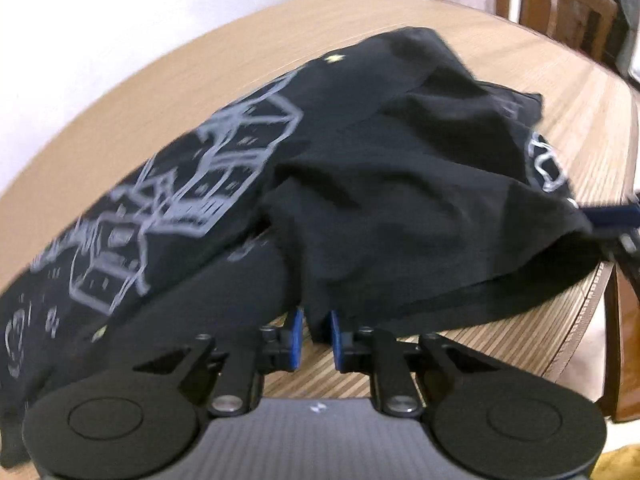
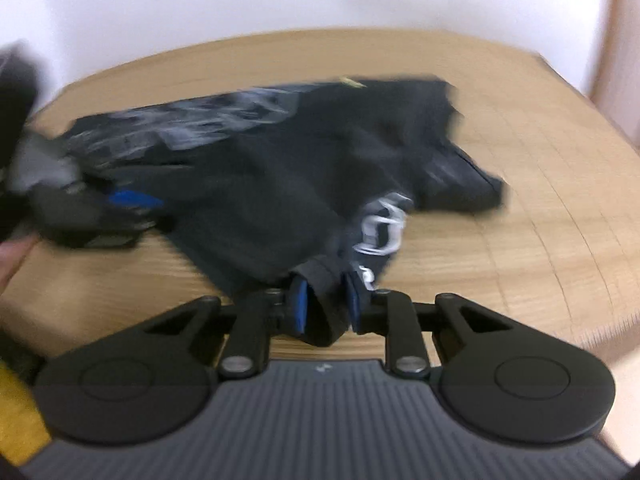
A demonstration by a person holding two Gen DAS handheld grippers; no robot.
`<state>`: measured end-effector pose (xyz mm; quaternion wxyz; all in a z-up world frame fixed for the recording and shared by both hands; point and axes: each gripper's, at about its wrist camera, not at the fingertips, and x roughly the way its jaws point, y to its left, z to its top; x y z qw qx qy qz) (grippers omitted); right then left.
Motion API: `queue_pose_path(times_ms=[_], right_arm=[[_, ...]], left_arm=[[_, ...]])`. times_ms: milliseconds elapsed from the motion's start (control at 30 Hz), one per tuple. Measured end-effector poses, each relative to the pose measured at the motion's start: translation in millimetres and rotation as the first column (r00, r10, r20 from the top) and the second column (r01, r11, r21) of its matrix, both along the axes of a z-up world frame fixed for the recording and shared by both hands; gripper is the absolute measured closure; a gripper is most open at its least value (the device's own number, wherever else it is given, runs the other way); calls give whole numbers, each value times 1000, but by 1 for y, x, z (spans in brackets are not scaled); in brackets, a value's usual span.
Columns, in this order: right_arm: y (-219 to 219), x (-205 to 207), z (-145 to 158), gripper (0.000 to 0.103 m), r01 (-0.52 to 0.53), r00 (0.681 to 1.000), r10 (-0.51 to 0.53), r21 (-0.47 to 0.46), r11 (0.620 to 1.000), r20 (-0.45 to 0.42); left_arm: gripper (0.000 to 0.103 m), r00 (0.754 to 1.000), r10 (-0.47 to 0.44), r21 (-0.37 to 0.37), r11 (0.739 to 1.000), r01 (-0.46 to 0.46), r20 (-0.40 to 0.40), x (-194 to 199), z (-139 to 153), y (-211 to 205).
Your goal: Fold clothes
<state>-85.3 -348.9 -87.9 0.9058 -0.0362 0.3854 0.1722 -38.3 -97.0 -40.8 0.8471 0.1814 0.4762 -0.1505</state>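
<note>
Where it lies rumpled across the wooden counter (image 1: 500, 40), the black shirt (image 1: 380, 184) shows a pale line print of boxes and scribbles over one half and plain dark cloth over the other — a small yellow mark sits near its far edge. The fabric is bunched and lifted in folds rather than flat, with one loose flap spread toward the counter's far right side in the right wrist view. The left gripper (image 1: 315, 336) pinches a hanging fold of the shirt's near edge between its blue pads (image 1: 297, 338), jaws drawn narrow on the cloth. The right gripper (image 2: 325, 304) likewise clamps a rolled hem of the shirt (image 2: 280, 184) — the cloth bulges between its pads. A wooden chair (image 1: 568, 8) stands beyond the counter.
</note>
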Motion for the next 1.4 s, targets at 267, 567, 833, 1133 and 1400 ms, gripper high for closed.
queue_pose_path(times_ms=[267, 567, 833, 1133, 1400], right_arm=[[20, -12, -5, 78, -177, 982, 165, -141, 974, -90], [-32, 1, 7, 73, 176, 984, -168, 149, 973, -67], [18, 4, -6, 73, 35, 999, -35, 15, 999, 1], [19, 5, -14, 73, -22, 999, 20, -56, 998, -33], [-34, 17, -17, 62, 225, 970, -212, 98, 969, -122]], left_arm=[[79, 996, 85, -22, 996, -86, -33, 7, 9, 35], [47, 997, -73, -73, 995, 75, 26, 6, 13, -11], [98, 999, -12, -109, 994, 8, -42, 10, 14, 5], [85, 994, 52, -89, 994, -61, -99, 5, 12, 40], [43, 999, -23, -143, 990, 18, -33, 8, 27, 20]])
